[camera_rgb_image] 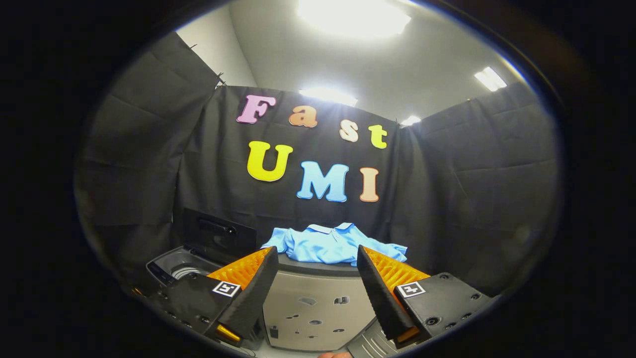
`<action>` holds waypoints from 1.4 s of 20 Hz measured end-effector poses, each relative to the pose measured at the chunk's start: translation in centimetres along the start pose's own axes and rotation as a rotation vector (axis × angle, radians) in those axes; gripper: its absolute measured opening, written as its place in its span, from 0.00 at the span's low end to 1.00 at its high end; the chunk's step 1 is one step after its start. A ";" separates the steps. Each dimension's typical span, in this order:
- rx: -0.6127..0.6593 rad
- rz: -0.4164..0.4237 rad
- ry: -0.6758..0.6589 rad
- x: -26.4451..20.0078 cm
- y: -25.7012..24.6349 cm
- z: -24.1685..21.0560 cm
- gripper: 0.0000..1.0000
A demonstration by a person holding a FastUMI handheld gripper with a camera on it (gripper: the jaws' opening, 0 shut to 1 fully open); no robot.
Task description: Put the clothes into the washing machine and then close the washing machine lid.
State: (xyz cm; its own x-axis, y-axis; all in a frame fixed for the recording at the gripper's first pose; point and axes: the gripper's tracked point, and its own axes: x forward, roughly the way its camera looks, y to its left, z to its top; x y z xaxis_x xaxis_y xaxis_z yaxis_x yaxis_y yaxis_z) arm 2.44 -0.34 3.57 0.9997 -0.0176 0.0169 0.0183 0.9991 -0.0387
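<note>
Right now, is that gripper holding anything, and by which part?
Nothing is held. The gripper is open, its fingers apart, with the blue shirt lying beyond them.

A light blue shirt (pixel 332 243) lies crumpled on the grey cabinet (pixel 318 298) top.

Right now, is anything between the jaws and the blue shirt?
Nothing: in the gripper view, the open gripper faces the blue shirt beyond the jaws.

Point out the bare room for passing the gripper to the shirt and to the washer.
The open gripper has bare grey tabletop between its fingers, short of the blue shirt. The washing machine tub lies open beside the raised lid. It is crowded at the shirt.
</note>
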 end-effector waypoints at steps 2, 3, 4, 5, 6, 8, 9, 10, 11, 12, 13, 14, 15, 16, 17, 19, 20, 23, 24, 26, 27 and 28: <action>-0.002 0.011 -0.003 0.8 0.5 0.7 0.98; -0.011 0.016 0.001 1.2 0.6 1.0 0.98; -0.016 0.021 0.007 1.7 0.5 1.2 0.98; -0.014 0.018 0.006 2.0 0.3 1.7 0.98; -0.003 0.018 0.000 2.2 0.3 2.4 0.98; 0.012 0.018 -0.008 2.9 0.4 3.3 0.98; 0.009 0.020 -0.012 3.3 0.3 4.0 0.98; 0.004 0.028 -0.009 3.8 0.3 4.2 0.98; 0.013 0.041 0.000 4.2 0.3 4.6 0.98; 0.033 0.055 0.016 4.6 0.4 4.5 0.98; 0.055 0.065 0.031 5.1 0.4 4.6 0.98; 0.074 0.066 0.046 5.7 -0.1 4.7 0.98; 0.086 0.061 0.062 6.5 -0.6 4.8 0.98; 0.093 0.054 0.084 7.2 -1.1 4.4 0.98; 0.093 0.053 0.104 7.9 -1.4 4.2 0.98; 0.092 0.042 0.121 9.5 -2.4 4.2 0.98; 0.092 0.042 0.121 10.4 -2.7 4.3 0.98; 0.076 0.037 0.144 13.3 -3.9 3.7 0.98; 0.072 0.036 0.156 14.2 -4.2 3.3 0.98; 0.070 0.043 0.174 15.9 -4.5 2.8 0.98; 0.072 0.050 0.187 16.8 -4.6 2.4 0.98; 0.073 0.056 0.197 17.6 -4.5 2.1 0.98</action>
State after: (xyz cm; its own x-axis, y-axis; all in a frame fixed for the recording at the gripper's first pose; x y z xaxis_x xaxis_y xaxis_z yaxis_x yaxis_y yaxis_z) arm 19.93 -5.07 6.12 0.9831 0.0383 -0.1790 -0.0319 0.9987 0.0389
